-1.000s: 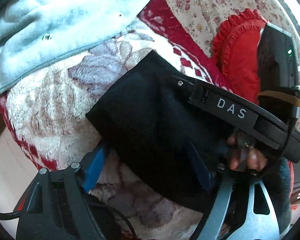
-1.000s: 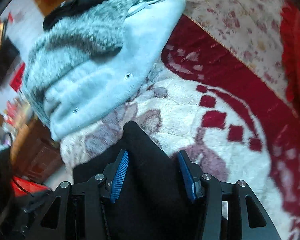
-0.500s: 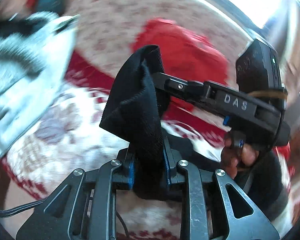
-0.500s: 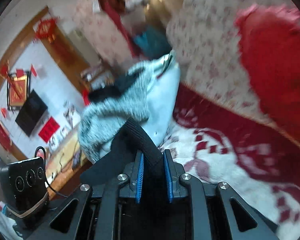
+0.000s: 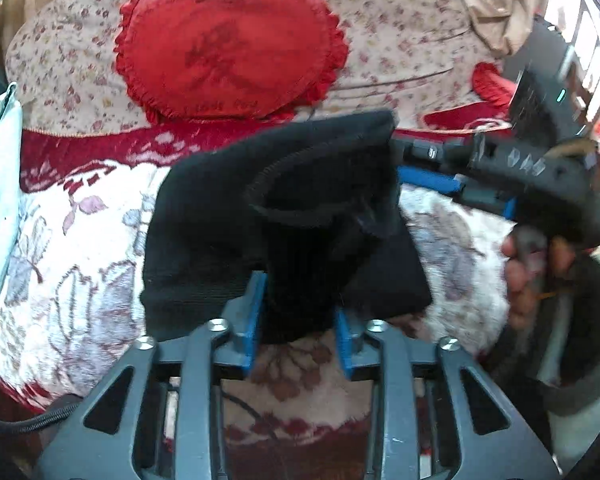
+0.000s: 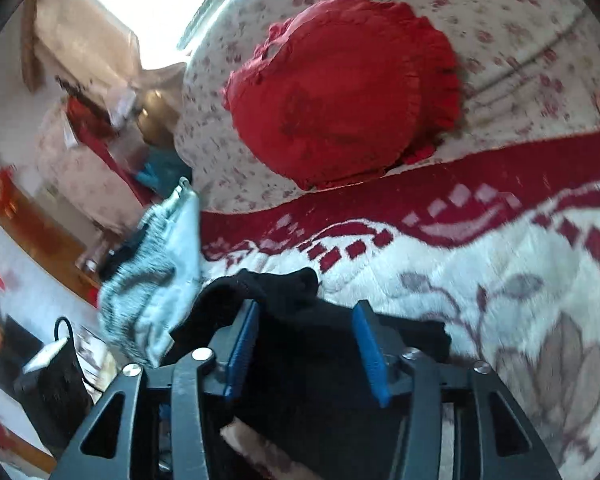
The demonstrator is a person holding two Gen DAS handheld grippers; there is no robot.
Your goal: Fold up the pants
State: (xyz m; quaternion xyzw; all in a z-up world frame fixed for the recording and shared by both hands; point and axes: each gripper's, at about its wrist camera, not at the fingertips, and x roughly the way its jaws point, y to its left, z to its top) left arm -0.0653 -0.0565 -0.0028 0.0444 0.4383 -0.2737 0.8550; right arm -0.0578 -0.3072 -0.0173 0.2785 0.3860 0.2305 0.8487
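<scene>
The black knit pants (image 5: 284,216) lie bunched and folded over on the white and red floral blanket (image 5: 72,264). My left gripper (image 5: 298,312) has its blue pads partly apart with a fold of the pants between them. My right gripper (image 6: 306,344) is open, its blue pads wide apart with the pants (image 6: 300,328) lying between and under them. The right gripper also shows in the left wrist view (image 5: 424,168) at the pants' right edge, with a hand on its handle.
A red heart-shaped cushion (image 5: 228,44) leans on the floral sofa back (image 5: 400,32). A light blue and grey fleece garment (image 6: 156,276) lies at the left. Room furniture (image 6: 32,232) shows beyond the sofa's left end.
Both grippers had lifted the pants' edge while shut on it. Now the pants have come down folded onto the blanket, the right gripper has opened, and the left pads have spread.
</scene>
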